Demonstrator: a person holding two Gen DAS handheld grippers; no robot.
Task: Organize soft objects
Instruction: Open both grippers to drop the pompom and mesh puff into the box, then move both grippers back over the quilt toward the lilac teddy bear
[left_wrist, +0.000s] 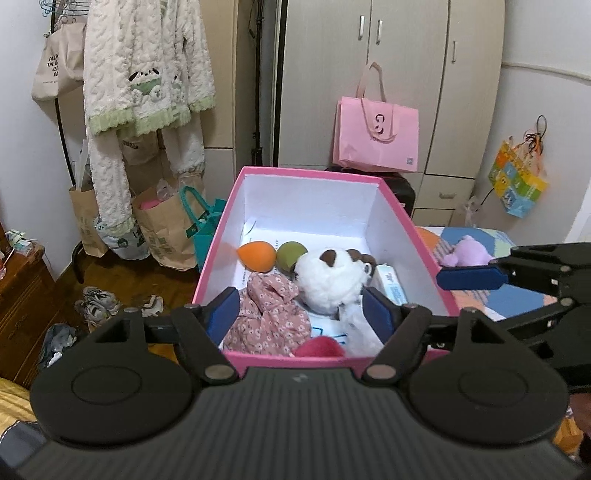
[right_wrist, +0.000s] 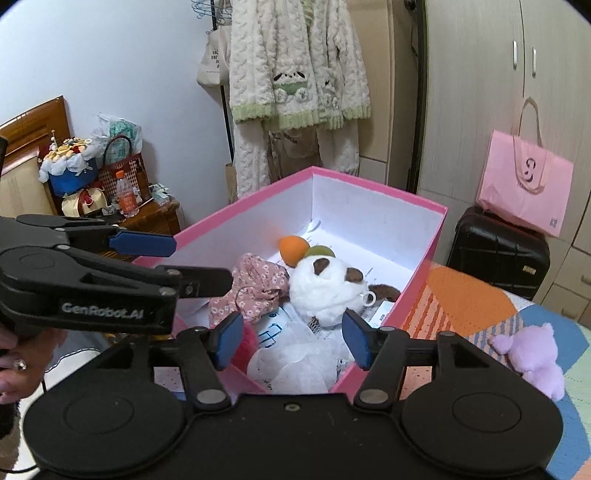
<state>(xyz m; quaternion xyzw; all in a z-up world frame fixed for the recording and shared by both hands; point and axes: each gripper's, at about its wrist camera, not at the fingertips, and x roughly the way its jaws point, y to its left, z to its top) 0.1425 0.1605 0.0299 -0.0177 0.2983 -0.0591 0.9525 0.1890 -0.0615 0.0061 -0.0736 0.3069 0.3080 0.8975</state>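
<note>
A pink box (left_wrist: 258, 360) with white inner walls stands open on a bed covered by a patterned quilt (right_wrist: 465, 299) in orange, blue and striped patches. Inside the box lie a white plush toy with brown ears (left_wrist: 328, 280), a pink floral cloth (left_wrist: 266, 317) to its left, an orange egg-shaped sponge (left_wrist: 256, 256) and a green one (left_wrist: 291, 254) side by side toward the far wall, a dark pink fuzzy item (left_wrist: 319, 349) at the near wall, white gauzy fabric (right_wrist: 295, 369) and printed papers. A purple plush toy (right_wrist: 533, 360) lies on the quilt outside the box, to its right. The left gripper (left_wrist: 301, 310) hangs over the near end of the box, jaws apart, nothing pressed between the blue pads. The right gripper (right_wrist: 291, 341) is likewise spread above the gauzy fabric and holds nothing. A hand (right_wrist: 16, 363) grips the left tool's handle. Beyond the box, a cream fleece garment (left_wrist: 147, 74) hangs from a rack above brown paper bags (left_wrist: 162, 229); a pink shopping bag (left_wrist: 376, 138) rests on a black suitcase (right_wrist: 496, 254) before beige wardrobe doors (left_wrist: 369, 74). A wooden bedside cabinet (right_wrist: 155, 218) carries a bottle and assorted clutter. Shoes (left_wrist: 98, 302) lie on the wooden floor.
</note>
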